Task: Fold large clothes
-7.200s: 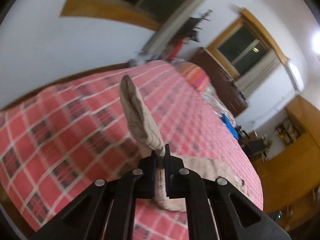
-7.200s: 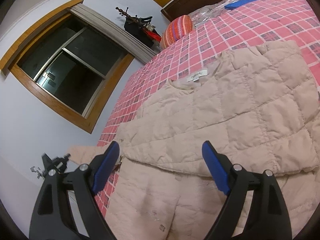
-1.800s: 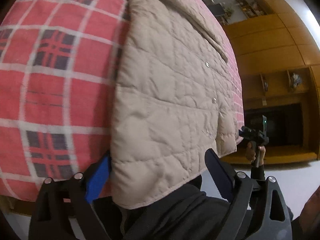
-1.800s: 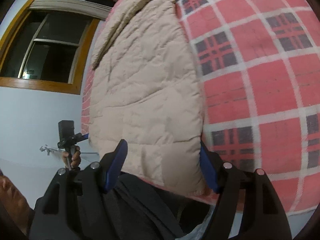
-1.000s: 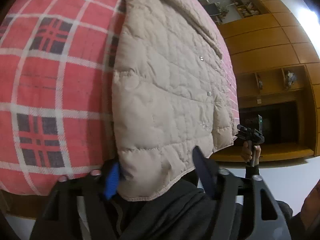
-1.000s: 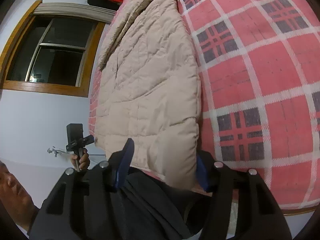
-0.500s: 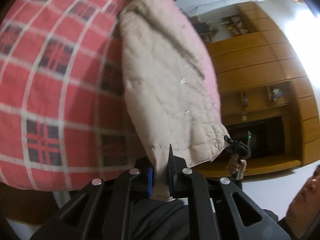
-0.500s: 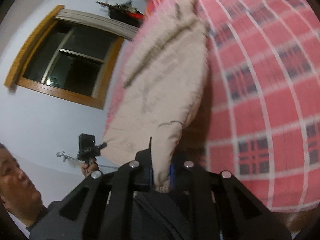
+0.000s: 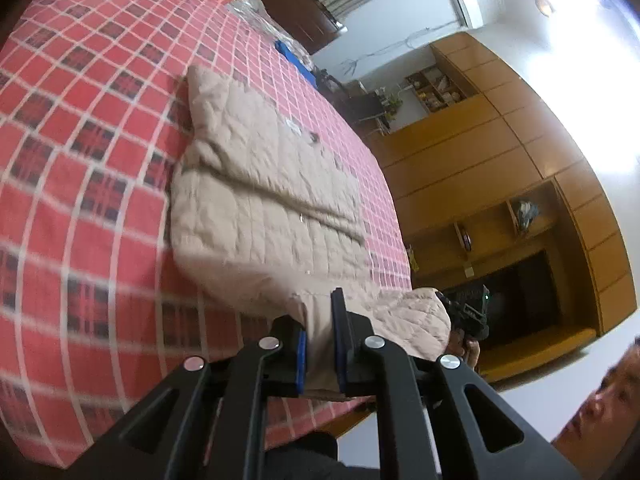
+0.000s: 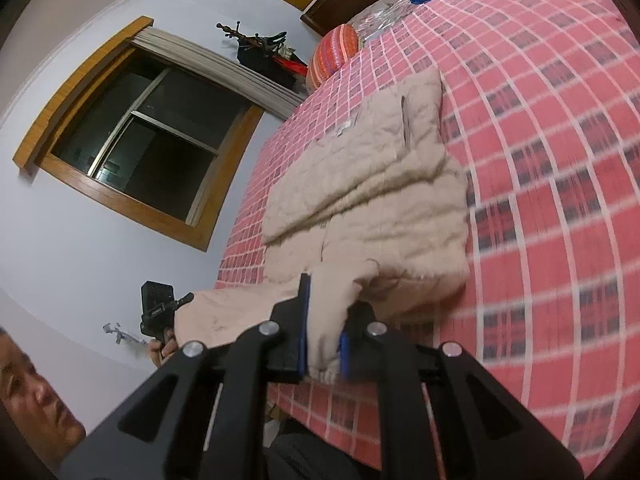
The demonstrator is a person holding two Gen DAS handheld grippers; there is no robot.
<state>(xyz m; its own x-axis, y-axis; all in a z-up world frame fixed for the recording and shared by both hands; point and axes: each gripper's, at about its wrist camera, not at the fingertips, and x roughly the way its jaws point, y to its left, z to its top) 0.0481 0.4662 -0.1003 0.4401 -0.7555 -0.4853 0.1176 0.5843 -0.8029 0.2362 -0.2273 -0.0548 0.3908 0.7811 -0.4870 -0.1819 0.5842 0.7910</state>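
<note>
Left tool (image 9: 320, 344) and right tool (image 10: 324, 344) each clamped on the near hem of the beige quilted jacket (image 9: 256, 200). Jacket lies on the bed (image 9: 80, 120) with its red plaid cover, hem lifted. Neck label (image 10: 345, 126) white; text unreadable.

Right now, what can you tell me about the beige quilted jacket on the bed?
The beige quilted jacket is puffy padded fabric with stitched squares and small snaps. It lies on the red plaid bedspread, sides already folded inward into a long narrow shape. Its near hem is lifted off the bed: the left gripper is shut on one hem corner, the right gripper on the other. A small label shows near the collar.
</note>
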